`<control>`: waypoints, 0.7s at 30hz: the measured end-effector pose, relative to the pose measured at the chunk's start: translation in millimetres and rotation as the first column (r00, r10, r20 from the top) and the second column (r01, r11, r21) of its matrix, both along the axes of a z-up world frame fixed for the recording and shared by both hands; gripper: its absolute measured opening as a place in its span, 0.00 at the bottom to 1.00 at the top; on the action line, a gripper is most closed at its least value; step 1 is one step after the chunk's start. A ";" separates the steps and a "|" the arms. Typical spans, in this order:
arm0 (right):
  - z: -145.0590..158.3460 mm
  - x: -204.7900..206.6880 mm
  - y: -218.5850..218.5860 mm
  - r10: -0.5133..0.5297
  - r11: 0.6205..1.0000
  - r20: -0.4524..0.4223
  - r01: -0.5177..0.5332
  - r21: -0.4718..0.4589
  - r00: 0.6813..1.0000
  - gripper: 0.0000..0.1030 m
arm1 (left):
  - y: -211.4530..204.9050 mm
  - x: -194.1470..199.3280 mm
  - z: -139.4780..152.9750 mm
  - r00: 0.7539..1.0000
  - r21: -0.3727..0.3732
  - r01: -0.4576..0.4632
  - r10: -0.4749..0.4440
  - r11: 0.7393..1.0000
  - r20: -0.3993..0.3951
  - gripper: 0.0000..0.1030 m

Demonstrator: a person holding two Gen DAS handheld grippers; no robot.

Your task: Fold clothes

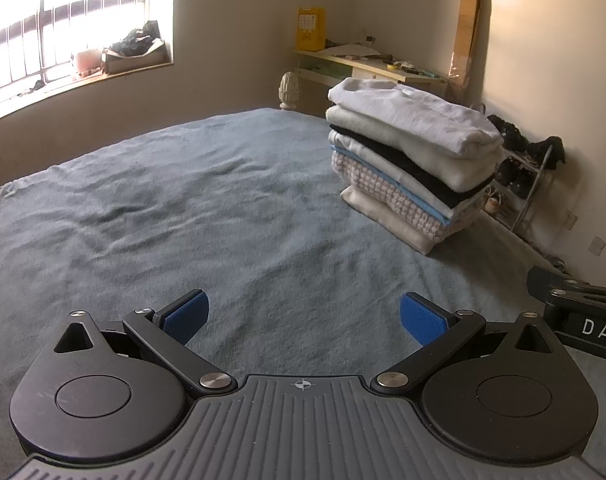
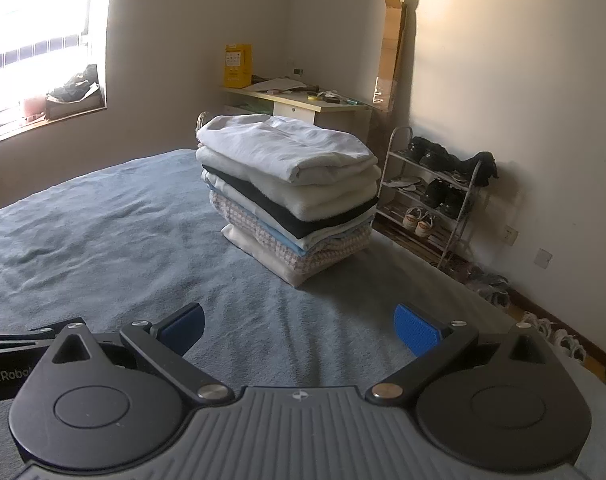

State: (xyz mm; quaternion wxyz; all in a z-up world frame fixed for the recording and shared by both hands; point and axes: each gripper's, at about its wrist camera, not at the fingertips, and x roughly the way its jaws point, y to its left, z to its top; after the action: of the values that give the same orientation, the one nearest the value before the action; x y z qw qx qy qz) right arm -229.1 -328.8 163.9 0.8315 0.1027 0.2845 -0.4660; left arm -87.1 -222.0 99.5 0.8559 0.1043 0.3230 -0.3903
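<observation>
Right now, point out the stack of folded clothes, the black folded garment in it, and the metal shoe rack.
Stack of folded clothes (image 2: 291, 196), right wrist view, front face.
Black folded garment (image 2: 303, 210), right wrist view, edge.
Metal shoe rack (image 2: 469, 200), right wrist view, front post.

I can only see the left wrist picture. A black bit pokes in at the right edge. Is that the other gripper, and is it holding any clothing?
Observer: Yes, that's it. The right gripper is open and holds nothing. Only the grey bedspread shows between its blue pads.
Operator: What's on the floor on that side of the bed? My picture cuts off there.
Observer: White shoes lie on the floor along the wall, nearer the camera than the shoe rack.
</observation>
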 end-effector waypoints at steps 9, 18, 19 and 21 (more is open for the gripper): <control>0.0 0.9 -2.0 0.000 1.000 -0.001 0.000 0.004 1.000 1.00 | -0.7 -0.4 -1.7 1.000 0.002 -0.002 0.002 1.000 -0.001 1.00; -1.3 0.3 -1.6 -0.003 1.000 -0.002 0.003 0.012 1.000 1.00 | -1.4 -0.8 -2.4 1.000 0.011 0.002 -0.002 1.000 0.002 1.00; -1.4 0.2 -1.8 -0.003 1.000 -0.002 0.003 0.012 1.000 1.00 | -1.3 -0.9 -2.5 1.000 0.011 0.002 -0.002 1.000 0.002 1.00; -1.3 0.2 -1.9 -0.003 1.000 -0.002 0.004 0.013 1.000 1.00 | -1.2 -1.3 -2.6 1.000 0.012 0.002 -0.002 1.000 0.003 1.00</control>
State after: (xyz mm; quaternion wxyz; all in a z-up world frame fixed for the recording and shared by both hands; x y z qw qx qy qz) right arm -229.0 -330.7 162.6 0.8297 0.1082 0.2880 -0.4657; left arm -88.4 -223.2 96.8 0.8553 0.1103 0.3238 -0.3891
